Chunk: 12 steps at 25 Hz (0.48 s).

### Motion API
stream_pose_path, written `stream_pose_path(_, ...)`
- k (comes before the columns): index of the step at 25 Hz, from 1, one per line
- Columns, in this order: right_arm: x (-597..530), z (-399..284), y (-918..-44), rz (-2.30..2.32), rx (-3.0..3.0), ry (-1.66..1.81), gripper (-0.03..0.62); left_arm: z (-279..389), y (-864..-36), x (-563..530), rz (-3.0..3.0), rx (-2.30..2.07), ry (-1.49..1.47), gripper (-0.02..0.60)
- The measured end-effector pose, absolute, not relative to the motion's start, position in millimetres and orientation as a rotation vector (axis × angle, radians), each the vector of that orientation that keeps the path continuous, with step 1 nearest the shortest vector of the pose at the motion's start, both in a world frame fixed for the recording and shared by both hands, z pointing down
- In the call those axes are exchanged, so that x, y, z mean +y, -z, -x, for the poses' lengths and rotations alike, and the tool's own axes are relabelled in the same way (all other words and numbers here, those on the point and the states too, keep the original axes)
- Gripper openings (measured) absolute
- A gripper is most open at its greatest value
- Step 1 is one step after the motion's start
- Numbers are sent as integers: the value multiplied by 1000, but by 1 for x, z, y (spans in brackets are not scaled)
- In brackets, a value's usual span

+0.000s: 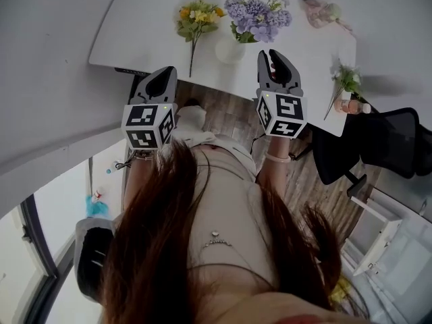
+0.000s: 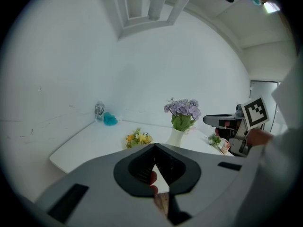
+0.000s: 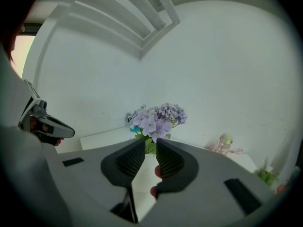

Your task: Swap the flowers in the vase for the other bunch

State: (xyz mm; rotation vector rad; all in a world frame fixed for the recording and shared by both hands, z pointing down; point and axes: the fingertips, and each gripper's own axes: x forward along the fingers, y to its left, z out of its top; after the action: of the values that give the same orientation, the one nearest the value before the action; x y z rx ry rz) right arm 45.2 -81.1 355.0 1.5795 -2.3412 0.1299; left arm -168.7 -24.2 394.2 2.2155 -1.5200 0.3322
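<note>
Currently visible: one purple bunch (image 1: pixel 256 19), one yellow bunch (image 1: pixel 198 15), one vase (image 1: pixel 229 50).

Seen from above: our long reddish-brown hair (image 1: pixel 155 248) falls over a pale beige top (image 1: pixel 226 181). A fine chain with a small pendant (image 1: pixel 214 235) shows at the chest, and a thin band (image 1: pixel 277 157) circles the right wrist. Our left gripper (image 1: pixel 166 71) and right gripper (image 1: pixel 273 54) are dark grey shells with ribbed black pads (image 3: pixel 129 161). Each carries a white cube (image 1: pixel 148 125) printed with black square markers.
</note>
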Motion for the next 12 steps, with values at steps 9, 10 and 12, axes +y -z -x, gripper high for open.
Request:
stream_pose_path(9,-68,-49,-345,-1603,-2364,-158,63,165,-384,-16,-2228,-1521,-326,3)
stream_pose_path(10,-67,-50,-344,-1610,-2365,-161,58,163,-383,-15,-2233,-1518,-326,3)
stream_pose_path(12,-64,-53,-342,-1623,-2365,-161,52,160,-382,-14,-2240,-1511,-326,3)
